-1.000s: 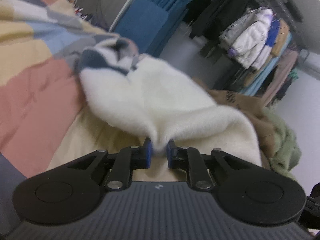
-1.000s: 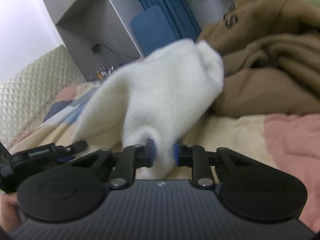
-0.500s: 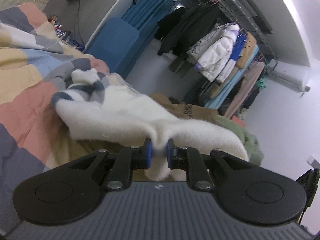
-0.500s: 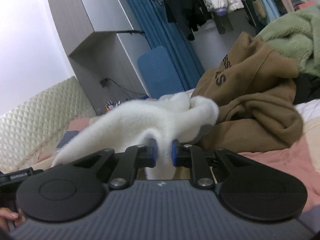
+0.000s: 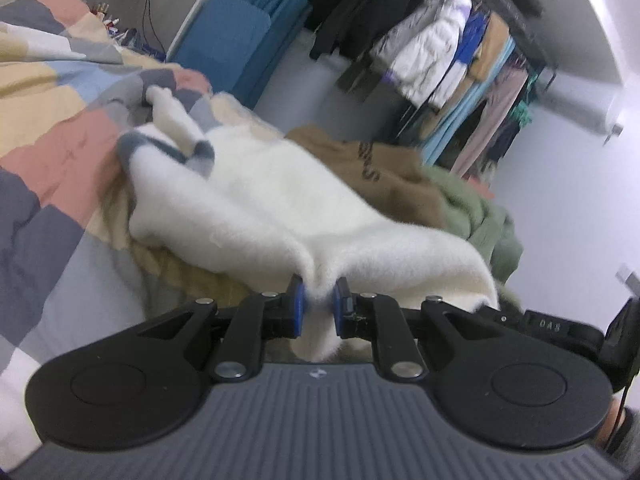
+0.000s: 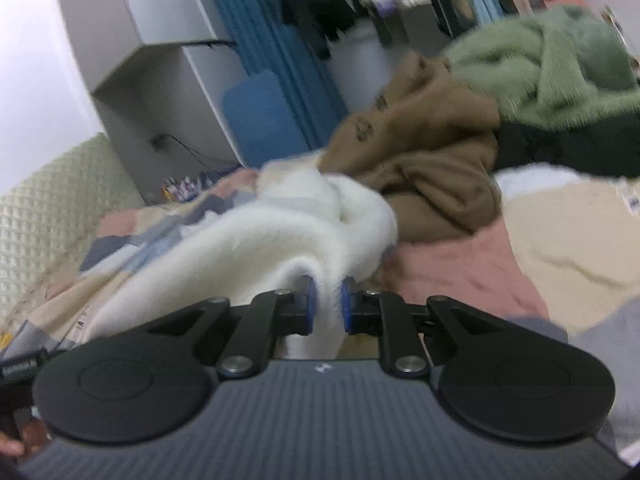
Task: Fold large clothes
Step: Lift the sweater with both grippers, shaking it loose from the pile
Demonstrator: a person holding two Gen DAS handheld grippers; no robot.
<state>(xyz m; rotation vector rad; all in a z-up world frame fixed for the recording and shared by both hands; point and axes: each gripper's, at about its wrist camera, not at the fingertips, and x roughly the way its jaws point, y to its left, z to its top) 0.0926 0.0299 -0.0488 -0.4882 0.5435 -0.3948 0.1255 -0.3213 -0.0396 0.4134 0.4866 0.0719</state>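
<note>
A fluffy white sweater [image 5: 280,200] with grey-blue trim lies stretched over a patchwork quilt [image 5: 52,128] on the bed. My left gripper [image 5: 319,300] is shut on its near edge. In the right wrist view the same white sweater [image 6: 280,236] runs away from me, and my right gripper [image 6: 327,300] is shut on another part of its edge. The sweater's far end with the grey-blue trim [image 5: 160,148] rests bunched on the quilt.
A brown hoodie [image 6: 420,168] and a green fuzzy garment [image 6: 552,64] are piled on the bed just beyond the sweater. A rack of hanging clothes [image 5: 460,60], a blue panel [image 5: 224,40] and a grey cabinet [image 6: 160,80] stand behind the bed. A padded headboard [image 6: 36,208] is at left.
Both grippers kept their hold and pulled the sweater toward me and down; it went from a lifted bunch to a stretched-out, flatter shape on the quilt.
</note>
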